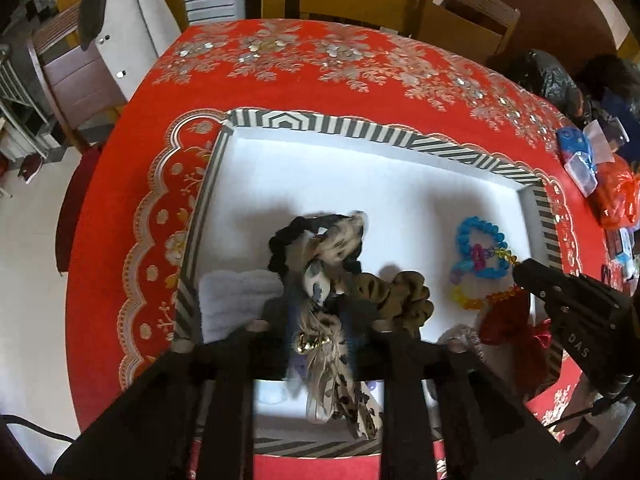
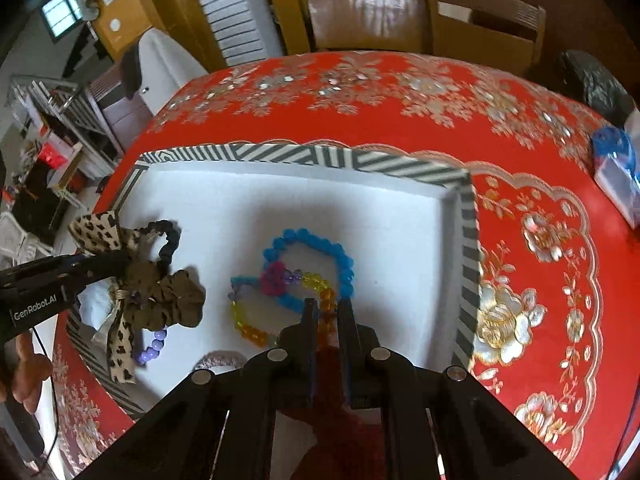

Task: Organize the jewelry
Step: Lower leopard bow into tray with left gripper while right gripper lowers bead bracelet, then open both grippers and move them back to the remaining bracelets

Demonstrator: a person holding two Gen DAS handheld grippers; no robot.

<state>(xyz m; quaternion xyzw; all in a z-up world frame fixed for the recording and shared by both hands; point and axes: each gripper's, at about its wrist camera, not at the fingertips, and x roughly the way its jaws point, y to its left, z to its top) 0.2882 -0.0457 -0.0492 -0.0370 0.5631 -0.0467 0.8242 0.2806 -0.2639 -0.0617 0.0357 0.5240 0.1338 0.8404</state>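
Observation:
A white box with a striped rim [image 1: 360, 130] [image 2: 304, 152] sits on the red table. My left gripper [image 1: 320, 308] is shut on a leopard-print bow hair tie [image 1: 332, 248] [image 2: 100, 232], held above the box over a brown scrunchie [image 1: 392, 292] [image 2: 176, 300]. My right gripper [image 2: 326, 304] [image 1: 520, 270] is shut on the yellow-orange bead bracelet [image 2: 248, 330] [image 1: 470, 300], which tangles with a blue bead bracelet [image 2: 320, 248] [image 1: 480, 232]. A red scrunchie [image 1: 516, 332] lies under the right gripper. A purple bead bracelet [image 2: 154, 346] lies near the box's front.
A white cloth [image 1: 236, 300] lies in the box's left corner. A blue-and-clear packet [image 2: 616, 168] and bags [image 1: 616, 196] sit on the table at right. Chairs [image 2: 400, 12] stand behind the table. The red tablecloth [image 1: 320, 80] drops off at left.

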